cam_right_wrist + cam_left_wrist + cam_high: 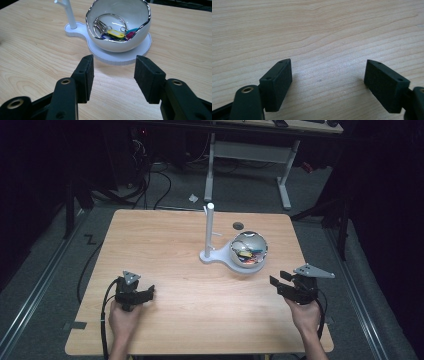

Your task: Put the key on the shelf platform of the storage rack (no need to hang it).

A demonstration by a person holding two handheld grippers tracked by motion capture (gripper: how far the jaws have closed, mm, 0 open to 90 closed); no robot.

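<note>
While both claws sit idle, the stock reads thus. Item: white bowl (117, 25) with silvered rim, on the round end of a white stand (120, 56), mid-desk (175, 245). Contents: key rings (110, 25) with coloured tags (yellow uppermost). Stand's post (209, 231) rises just left of the bowl.

Right claw (113, 75) — released, empty, near the bowl and aimed at it. Left claw (328, 80) — released, empty, well apart from the bowl, over bare wood.

Risks, as judged: the bowl's curved, glossy wall may slip from the pads; a low approach could nudge the stand; tangled rings may snag on the uneven rim.
</note>
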